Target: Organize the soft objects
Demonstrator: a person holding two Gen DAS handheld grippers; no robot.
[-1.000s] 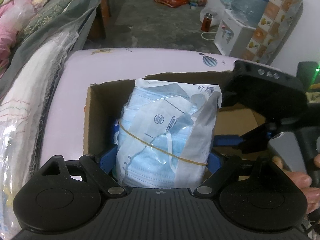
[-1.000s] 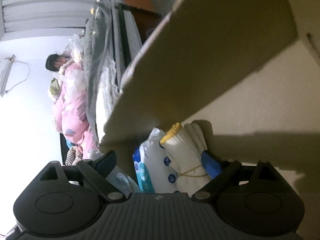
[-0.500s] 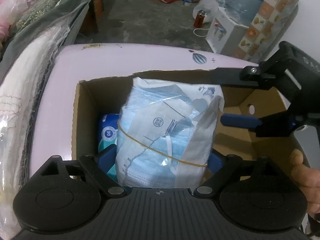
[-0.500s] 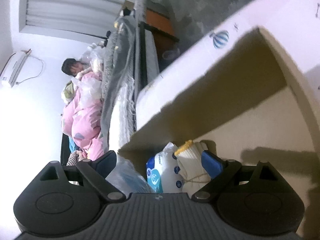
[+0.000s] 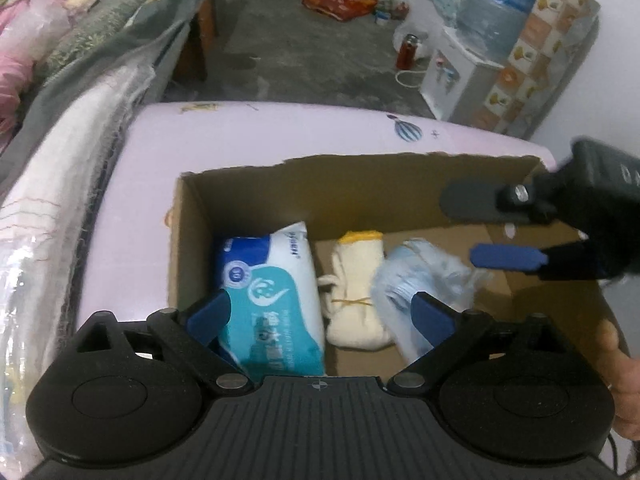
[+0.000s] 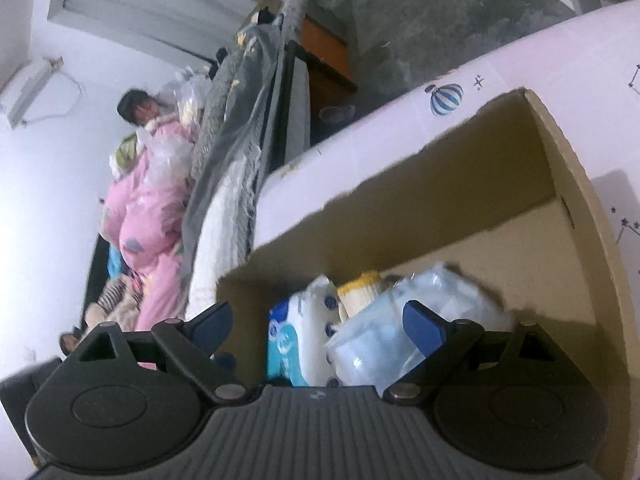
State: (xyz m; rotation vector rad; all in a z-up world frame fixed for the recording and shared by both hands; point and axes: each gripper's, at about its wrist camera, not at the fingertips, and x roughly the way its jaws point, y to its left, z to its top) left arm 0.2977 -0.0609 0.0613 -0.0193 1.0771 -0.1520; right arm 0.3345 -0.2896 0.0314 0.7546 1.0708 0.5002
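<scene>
Mask pack (image 5: 424, 276) lies in box (image 5: 360, 184), lower right | your left gripper (image 5: 320, 316) released, jaws just widened | right gripper (image 6: 316, 324) spread, empty

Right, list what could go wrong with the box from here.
1. The bag of face masks lies tilted against the cream cloth roll, blurred and loose, so it may slump further.
2. The left tongs, open, hover low over the wet wipes pack and could snag it.
3. The right tongs sit over the cardboard box and may knock its wall.

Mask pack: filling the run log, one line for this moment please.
mask pack: in cardboard box, beside cloth roll | left gripper: jaws open, empty | right gripper: open above box
</scene>
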